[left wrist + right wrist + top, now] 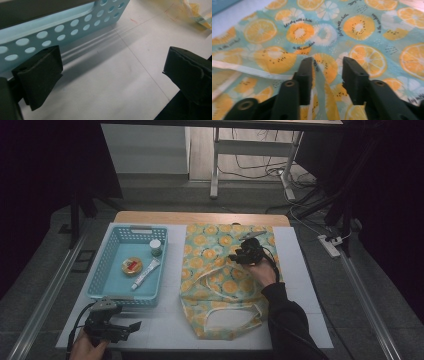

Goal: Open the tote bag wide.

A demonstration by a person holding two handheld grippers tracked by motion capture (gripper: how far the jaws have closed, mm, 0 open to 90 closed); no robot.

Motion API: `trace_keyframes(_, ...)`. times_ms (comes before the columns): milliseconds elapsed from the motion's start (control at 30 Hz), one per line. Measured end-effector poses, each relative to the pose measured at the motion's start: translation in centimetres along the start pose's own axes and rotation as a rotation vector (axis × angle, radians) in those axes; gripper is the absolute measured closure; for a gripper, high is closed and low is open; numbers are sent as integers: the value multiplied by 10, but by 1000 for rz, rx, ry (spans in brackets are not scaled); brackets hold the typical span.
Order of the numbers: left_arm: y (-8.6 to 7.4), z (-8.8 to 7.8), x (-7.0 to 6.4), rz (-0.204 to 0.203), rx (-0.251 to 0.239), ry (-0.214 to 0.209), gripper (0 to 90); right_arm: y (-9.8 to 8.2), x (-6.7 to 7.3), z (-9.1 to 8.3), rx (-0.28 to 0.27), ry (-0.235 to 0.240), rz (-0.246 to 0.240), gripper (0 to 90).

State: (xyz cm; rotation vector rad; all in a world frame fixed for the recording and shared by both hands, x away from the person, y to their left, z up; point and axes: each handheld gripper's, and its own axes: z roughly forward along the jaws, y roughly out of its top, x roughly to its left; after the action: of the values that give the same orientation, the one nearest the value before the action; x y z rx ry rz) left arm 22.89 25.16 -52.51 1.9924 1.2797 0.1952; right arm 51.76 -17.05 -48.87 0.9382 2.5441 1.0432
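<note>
1. A pale blue basket (102,270) with a perforated wall is seen at 9 o'clock on the white table (165,325). A round yellow tin (131,265), a white tube (145,273) and a small green-capped jar (155,247) lie inside it.
2. An orange-print bag (220,270) is spread flat just right of the basket, handles toward 6 o'clock.
3. The right gripper (239,254) is held over the bag's middle; its jaws are parted, and a raised fold of the bag (319,75) stands between them against the left jaw, not clamped.
4. The left gripper (134,326) rests at 7 o'clock, jaws wide apart with nothing between.
5. The basket's round holes (62,27) are shown close up in the left gripper view, and the printed lettering on the bag in the right gripper view.
</note>
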Motion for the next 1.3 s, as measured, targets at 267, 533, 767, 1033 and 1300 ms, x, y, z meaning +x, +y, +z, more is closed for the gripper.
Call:
trace_keyframes(267, 0, 0, 0, 1, 0, 0, 26, 0, 14, -24, -21, 36, -21, 377)
trace_keyframes(533, 0, 0, 0, -1, 0, 0, 26, -12, 32, -40, -12, 62, -31, 204)
trace_keyframes(767, 0, 0, 0, 0, -1, 0, 26, -27, 47, -50, 16, 102, -60, 123)
trace_keyframes(1033, 0, 0, 0, 3, -2, -1, 26, -41, 65, -59, 47, 126, -76, 28)
trace_keyframes(1300, 0, 0, 0, 3, -5, -2, 26, -65, 76, -53, 134, 113, -119, 0)
